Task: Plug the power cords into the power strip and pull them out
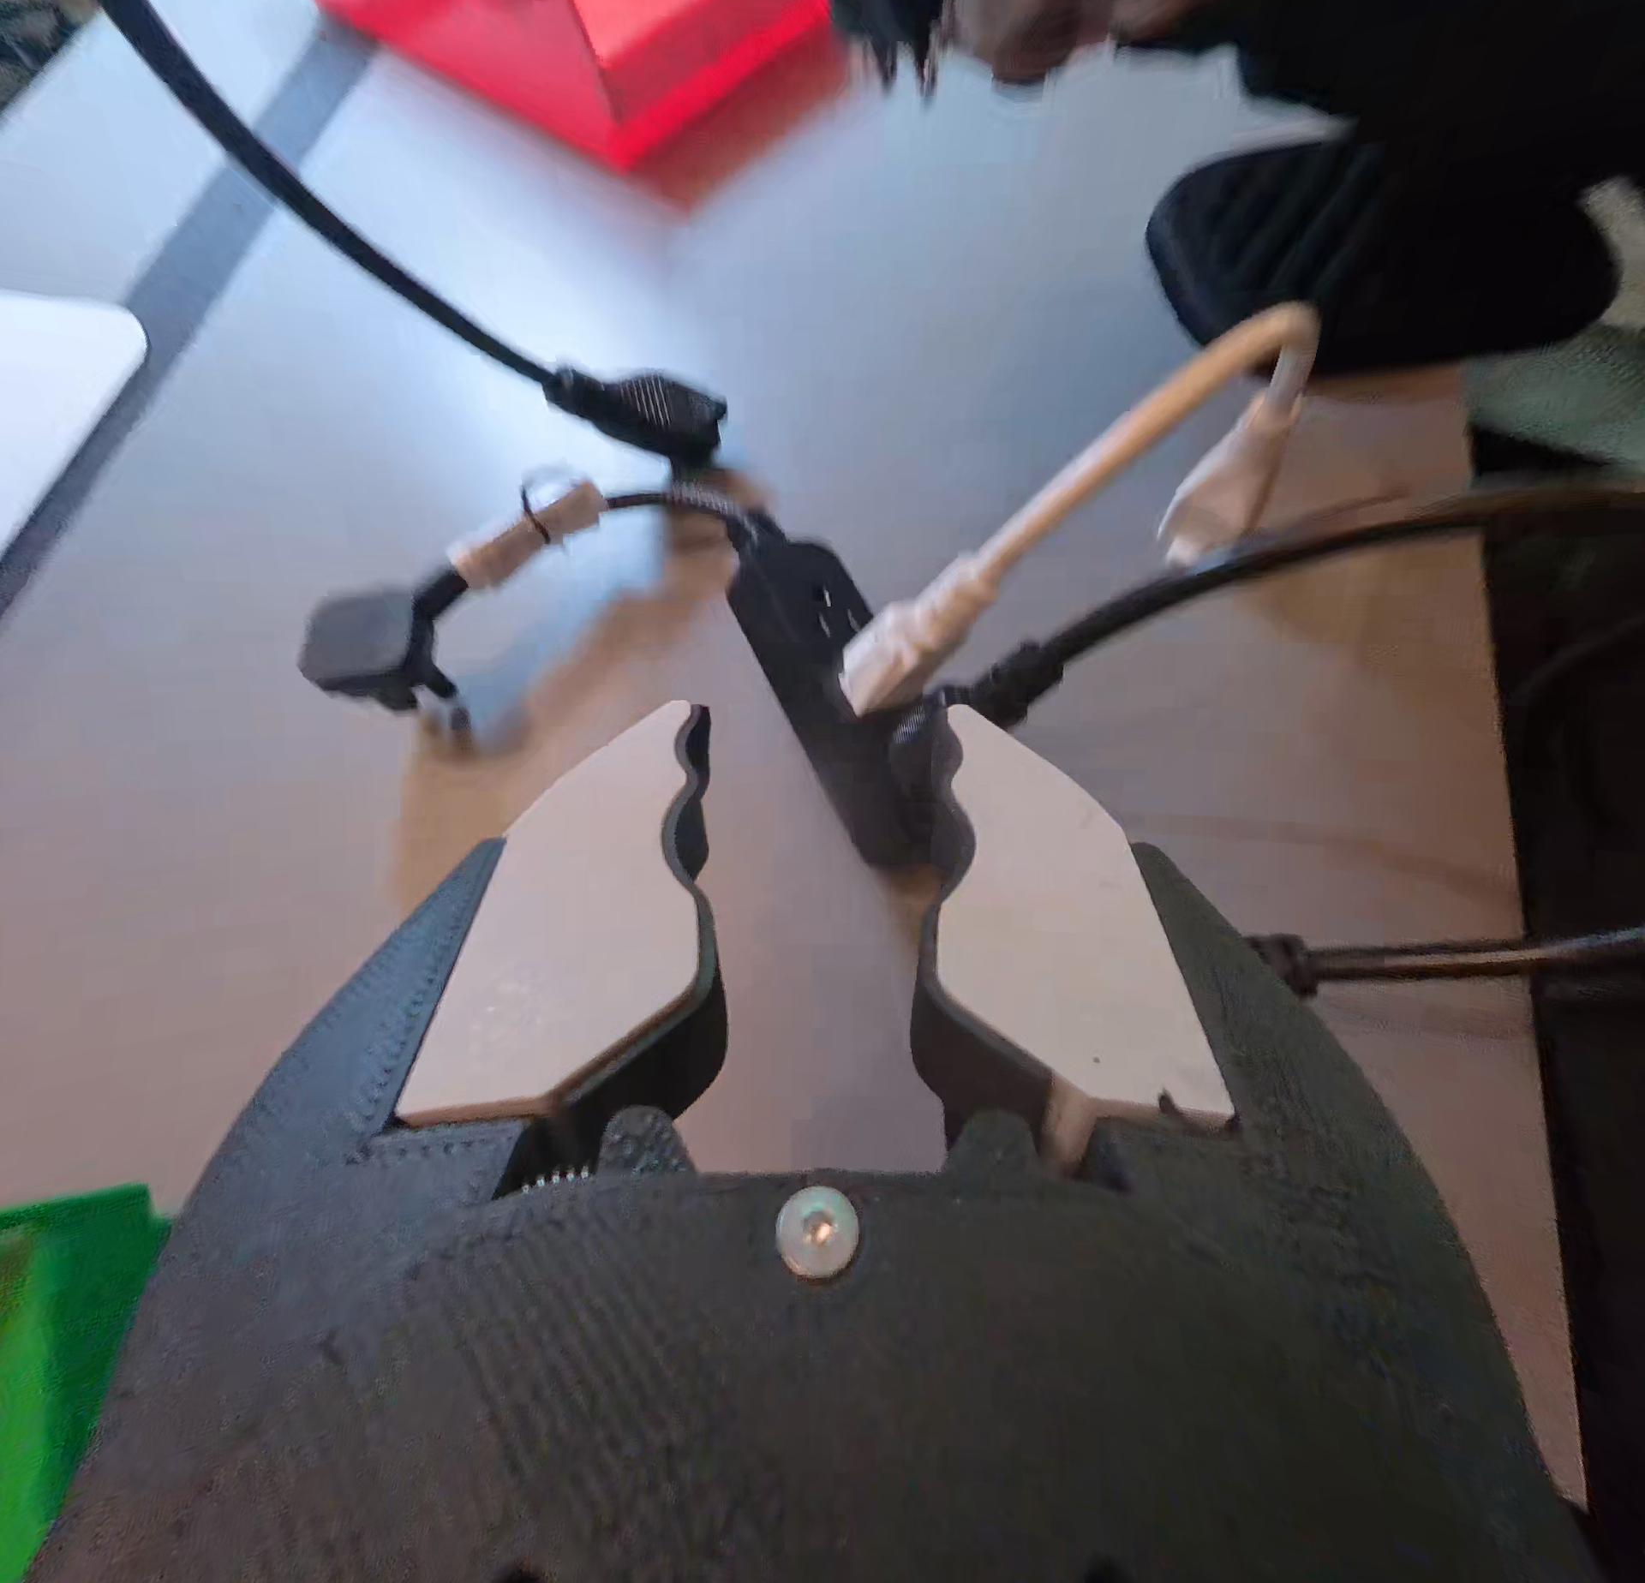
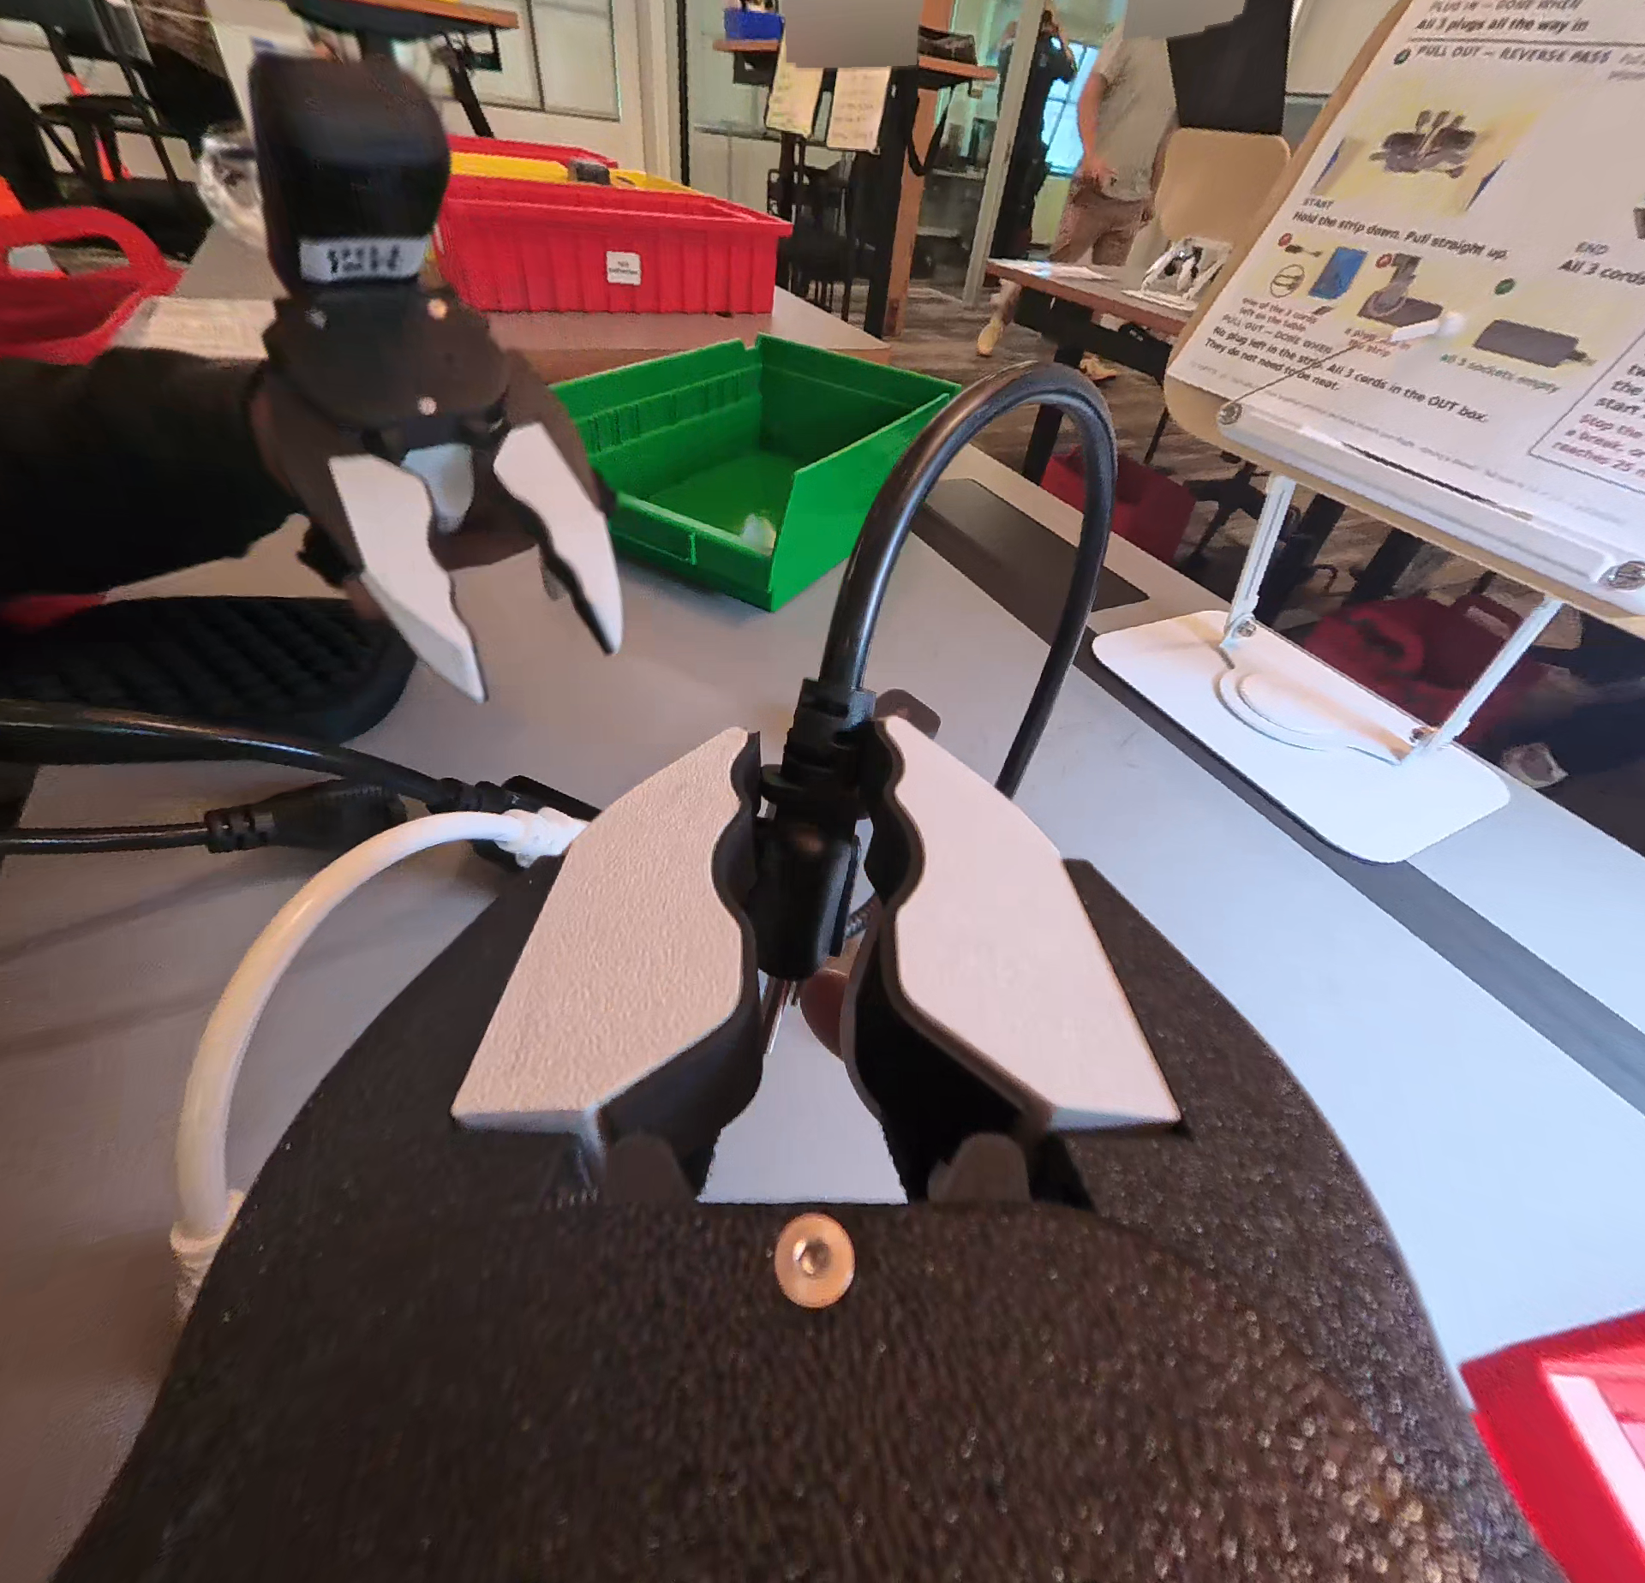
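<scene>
Left gripper [image 1: 823, 739] low centre of its own view, jaws spread apart, nothing between them; same gripper shows upper left of the right wrist view, fingers angled down, a dark-sleeved arm behind it at left edge. Right gripper [image 2: 814, 770] centre frame, jaws closed in on a black plug [image 2: 801, 899], prongs pointing toward the camera.
</scene>
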The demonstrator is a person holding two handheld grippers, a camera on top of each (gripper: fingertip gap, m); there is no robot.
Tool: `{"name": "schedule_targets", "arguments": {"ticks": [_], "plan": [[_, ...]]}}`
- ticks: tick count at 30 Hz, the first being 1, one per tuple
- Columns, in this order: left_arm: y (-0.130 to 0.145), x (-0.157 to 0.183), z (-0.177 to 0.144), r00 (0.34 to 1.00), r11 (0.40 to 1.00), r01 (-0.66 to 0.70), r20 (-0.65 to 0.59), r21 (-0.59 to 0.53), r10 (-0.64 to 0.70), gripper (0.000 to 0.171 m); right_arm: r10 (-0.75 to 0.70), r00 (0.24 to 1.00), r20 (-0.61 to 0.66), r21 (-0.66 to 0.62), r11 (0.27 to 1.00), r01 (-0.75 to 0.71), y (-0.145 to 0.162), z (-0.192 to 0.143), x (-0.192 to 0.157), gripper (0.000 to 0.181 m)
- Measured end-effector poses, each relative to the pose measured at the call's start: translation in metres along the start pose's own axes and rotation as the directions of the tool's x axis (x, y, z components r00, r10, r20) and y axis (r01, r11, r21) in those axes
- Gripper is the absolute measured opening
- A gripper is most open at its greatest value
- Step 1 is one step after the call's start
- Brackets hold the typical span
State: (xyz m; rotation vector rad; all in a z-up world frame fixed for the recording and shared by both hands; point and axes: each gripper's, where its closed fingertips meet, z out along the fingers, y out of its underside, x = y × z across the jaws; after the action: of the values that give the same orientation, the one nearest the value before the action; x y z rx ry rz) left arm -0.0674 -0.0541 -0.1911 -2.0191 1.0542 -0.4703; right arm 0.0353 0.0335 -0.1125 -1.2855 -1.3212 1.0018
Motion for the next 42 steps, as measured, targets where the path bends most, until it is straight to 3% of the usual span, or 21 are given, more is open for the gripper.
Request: {"name": "schedule_targets", "arguments": {"ticks": [4,10,13,18,22,27,32,42], "plan": [[0.032,0.024,0.023,0.999,0.996,-0.03,-0.012,-0.089,0.029,0.053,-0.016,1.0,-0.013,-0.017,1.0,0.016,-0.001,-0.001,-0.002,0.023],[0.041,0.019,0.06,0.98,0.97,-0.164,0.078,-0.181,0.181,0.051,-0.016,1.0,-0.017,-0.006,1.0,0.016,-0.002,-0.006,-0.007,0.023],[0.039,0.016,0.063,0.976,0.961,-0.2,0.053,-0.191,0.213,0.051,-0.02,1.0,-0.021,-0.004,1.0,0.02,-0.002,-0.011,-0.009,0.023],[0.038,0.015,0.065,0.977,0.975,-0.156,-0.173,-0.156,0.129,0.051,-0.009,1.0,-0.017,0.025,1.0,0.009,-0.004,-0.019,-0.008,0.023],[0.037,0.013,0.069,0.91,0.986,-0.102,-0.412,-0.131,0.039,0.05,0.003,1.0,-0.018,0.038,0.999,-0.002,-0.006,-0.02,-0.002,0.023],[0.032,0.006,0.081,0.836,0.981,-0.157,-0.544,-0.113,0.072,0.05,-0.018,0.999,-0.04,0.059,0.998,0.02,-0.013,-0.02,0.004,0.023],[0.029,0.003,0.085,0.809,0.971,-0.209,-0.579,-0.114,0.107,0.051,-0.049,0.996,-0.074,0.089,0.994,0.056,-0.036,-0.024,0.019,0.023],[0.028,-0.01,0.088,0.82,0.986,-0.122,-0.571,-0.11,0.038,0.054,-0.171,0.979,-0.108,0.163,0.969,0.187,-0.12,-0.029,0.034,0.023]]}}
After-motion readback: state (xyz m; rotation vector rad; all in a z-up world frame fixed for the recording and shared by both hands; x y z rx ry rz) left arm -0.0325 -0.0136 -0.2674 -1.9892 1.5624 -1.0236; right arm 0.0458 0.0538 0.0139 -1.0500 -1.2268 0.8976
